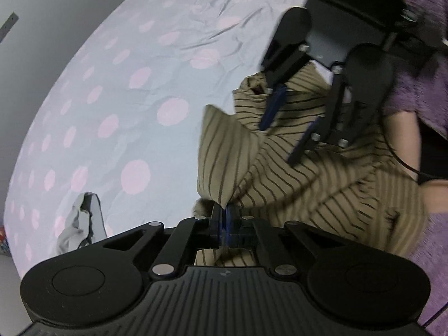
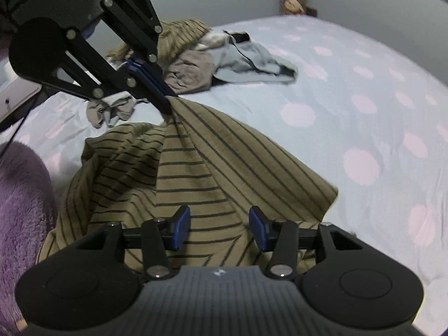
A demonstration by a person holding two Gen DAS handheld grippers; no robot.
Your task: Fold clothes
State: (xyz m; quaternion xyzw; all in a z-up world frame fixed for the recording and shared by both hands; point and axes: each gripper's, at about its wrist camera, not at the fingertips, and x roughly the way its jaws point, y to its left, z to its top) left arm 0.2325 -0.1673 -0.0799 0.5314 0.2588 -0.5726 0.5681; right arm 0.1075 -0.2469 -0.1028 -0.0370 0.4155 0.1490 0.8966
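**Tan striped cloth held up by the left gripper over the bed**

Tan cloth with thin dark stripes, the striped garment, is the landmark here. It lies in a loose heap on the pale blue bedsheet with pink dots, and one corner of it is lifted. The left gripper has its jaws pressed together on that corner, so the fabric hangs down from it like a tent. The right gripper is just above the near part of the garment, its blue pads wide apart and holding nothing. Behind the garment, farther on the sheet, there is a pile of other clothes, grey and brown. To the left of the garment a purple fluffy sleeve of the person is seen. In the left wrist view a crumpled grey cloth lies left of the garment.
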